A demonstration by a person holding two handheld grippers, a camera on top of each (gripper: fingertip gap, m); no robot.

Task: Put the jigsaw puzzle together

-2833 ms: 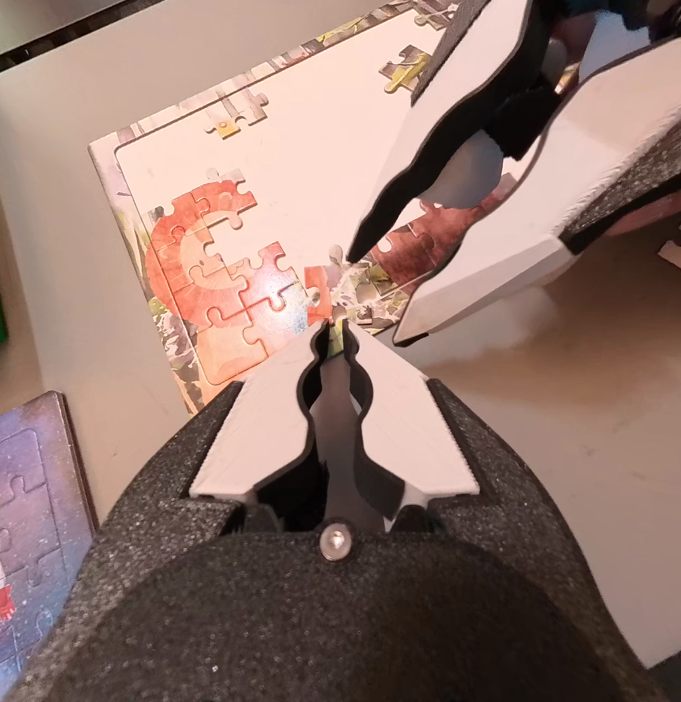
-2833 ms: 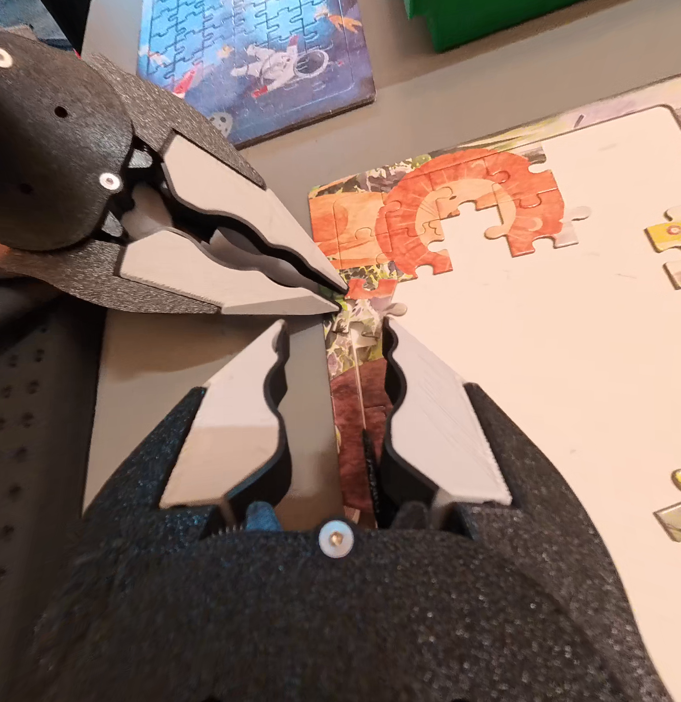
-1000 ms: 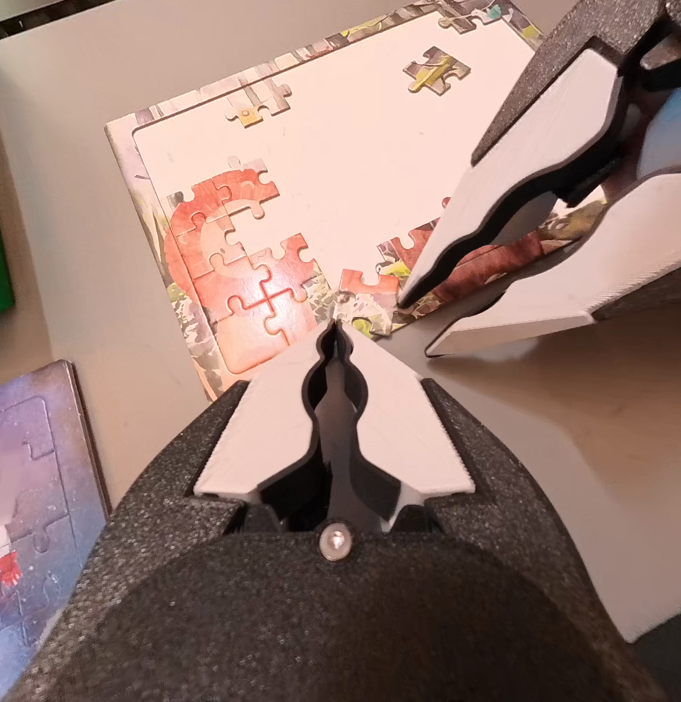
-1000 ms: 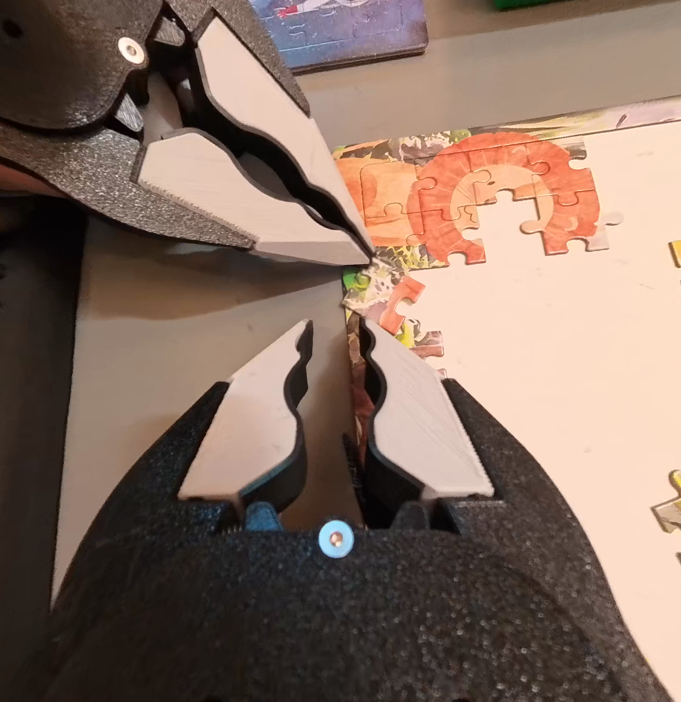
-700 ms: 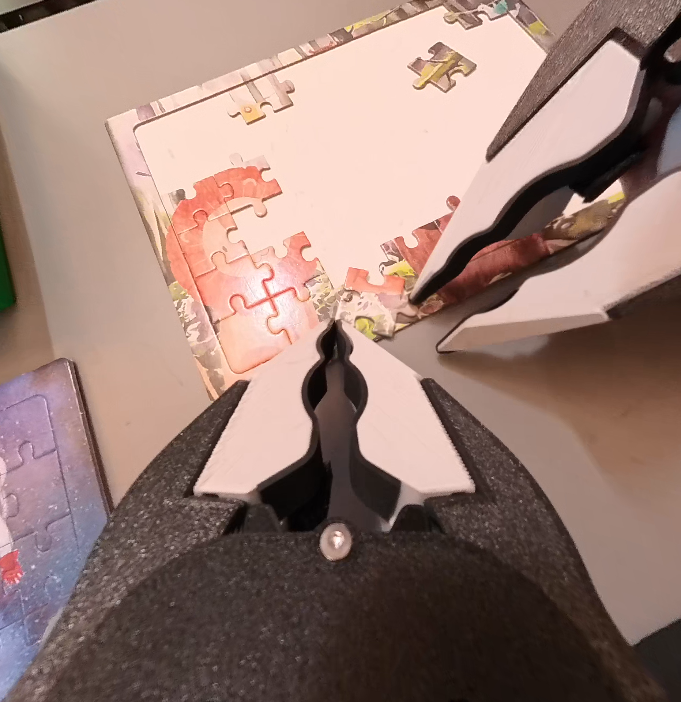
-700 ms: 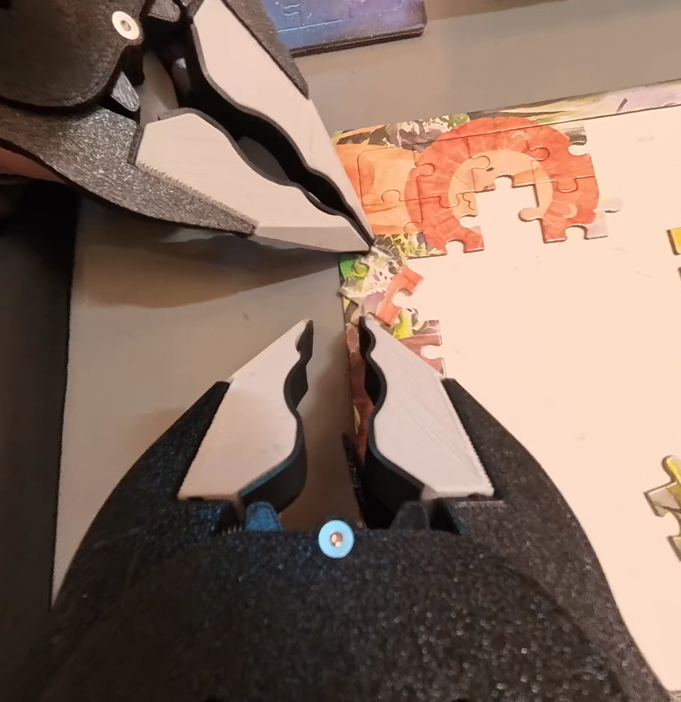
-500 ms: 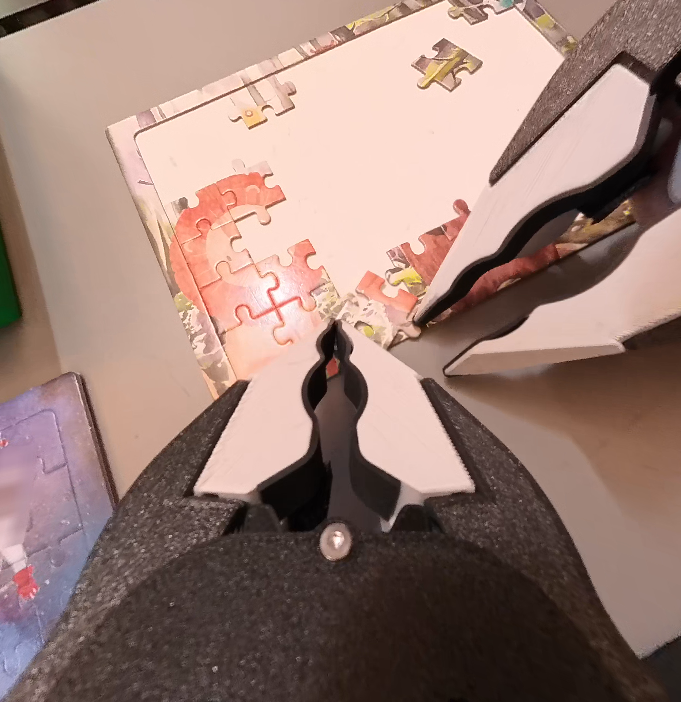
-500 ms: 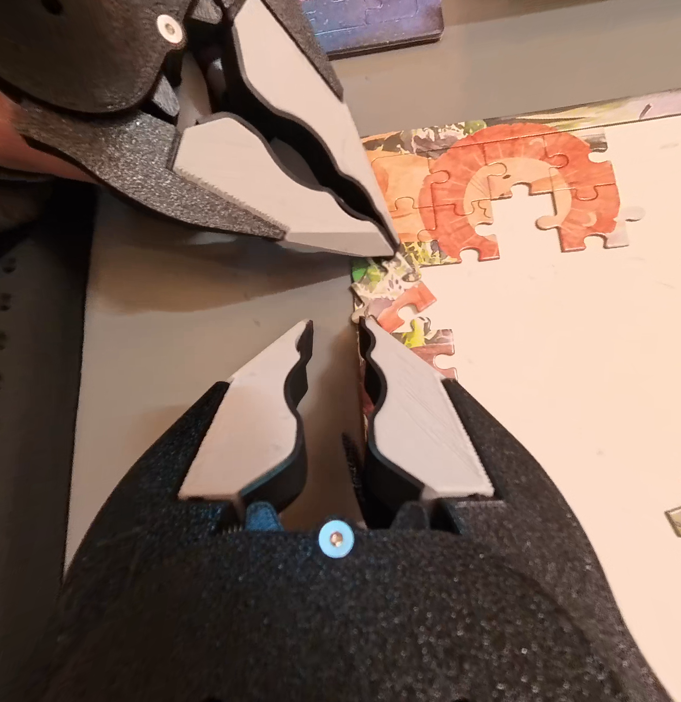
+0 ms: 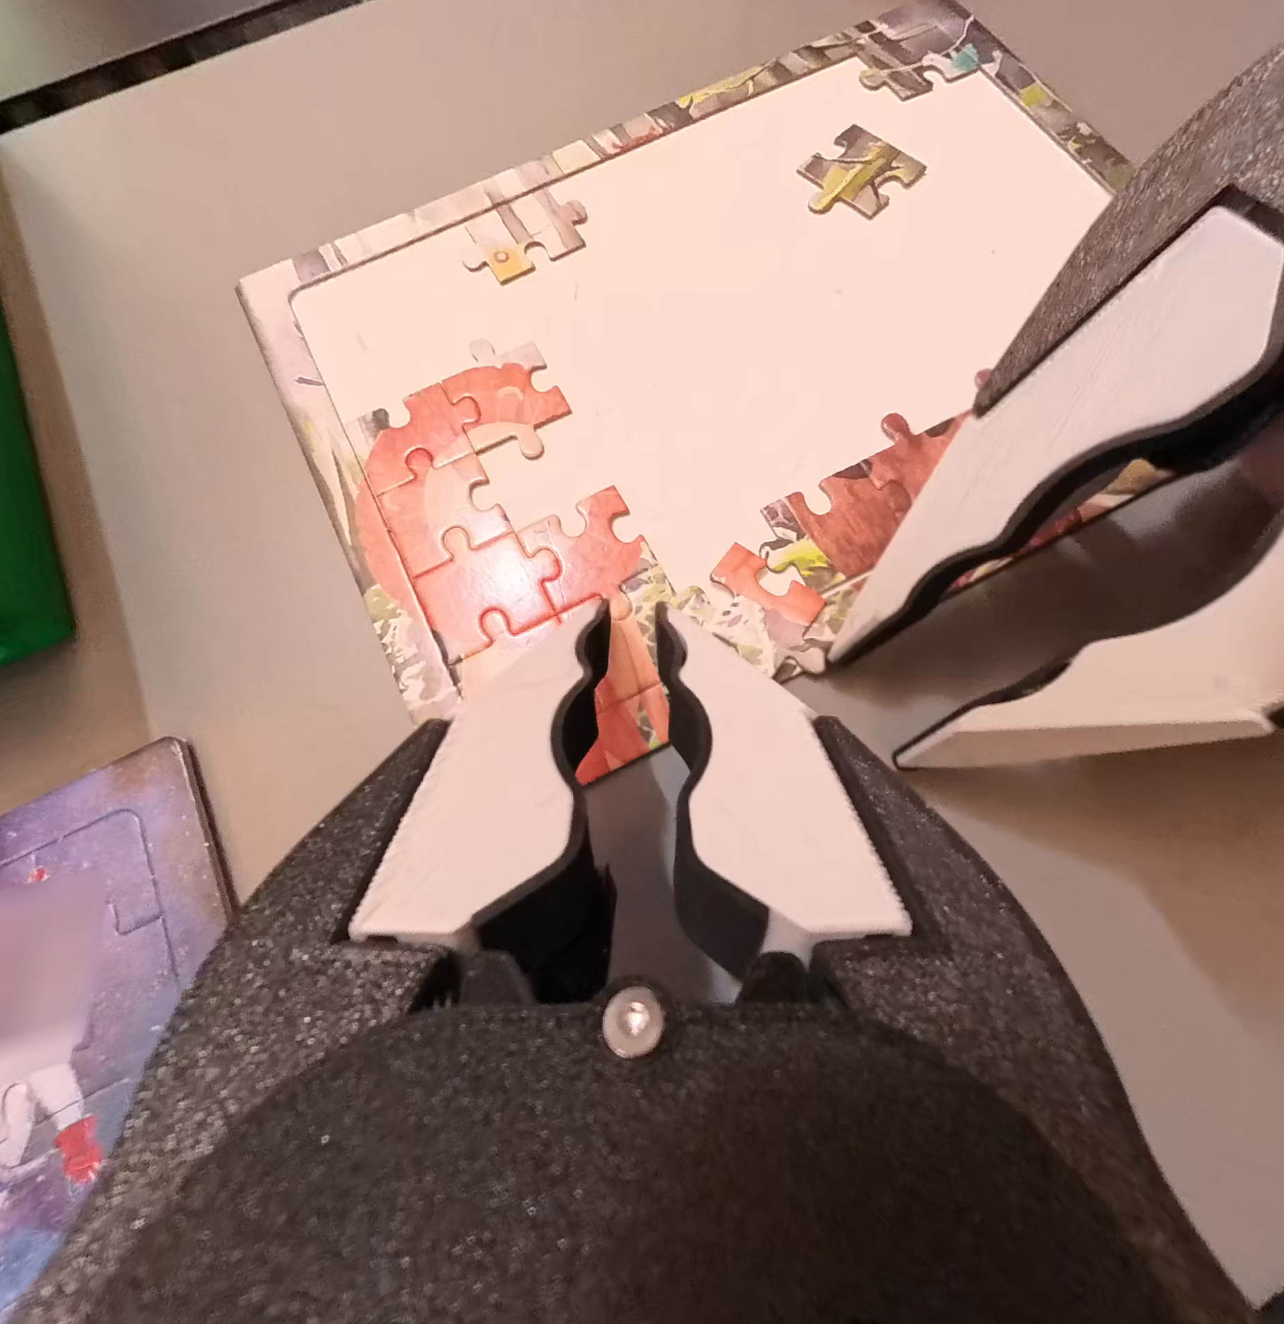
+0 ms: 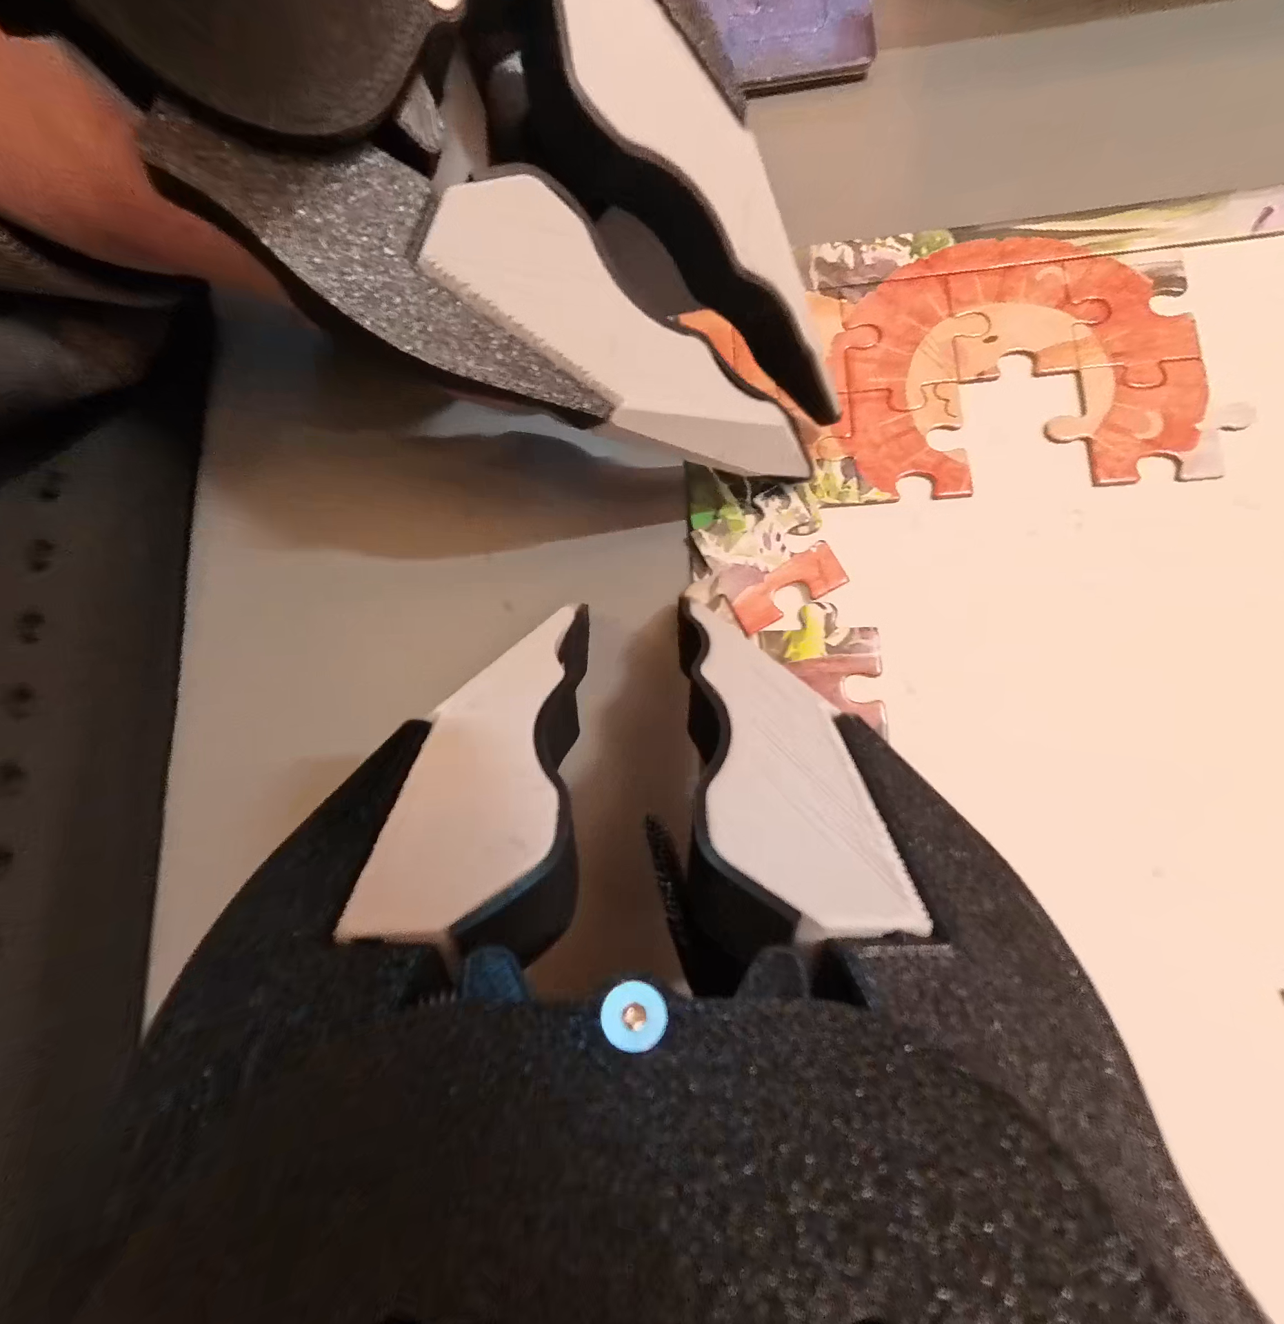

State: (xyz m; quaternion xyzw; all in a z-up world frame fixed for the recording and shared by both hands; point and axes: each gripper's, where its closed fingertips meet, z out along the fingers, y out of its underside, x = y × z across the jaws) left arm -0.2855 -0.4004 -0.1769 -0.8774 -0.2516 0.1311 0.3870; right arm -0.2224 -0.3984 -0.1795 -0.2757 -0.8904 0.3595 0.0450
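1. Left gripper (image 9: 632, 609): jaws slightly apart, narrow gap, nothing between them; tips over the near edge of the puzzle board (image 9: 696, 308), just at the assembled orange cluster (image 9: 481, 516).
2. Right gripper (image 10: 628, 609): jaws open, moderate gap, empty; tips at the board's edge (image 10: 1055, 716), grey table (image 10: 410, 609) showing between the fingers.
3. Loose orange piece (image 10: 789, 584) lies on the board just ahead-right of the right gripper's tip and below the left gripper's tips; in the left wrist view it (image 9: 764, 591) sits between the two grippers.
4. Stray pieces farther ahead of left gripper: one yellow-grey (image 9: 861, 172), one at the far frame (image 9: 528, 236).
5. Finished blue puzzle (image 9: 73, 931) beside the left gripper's left side; green box (image 9: 16, 466) beyond it.
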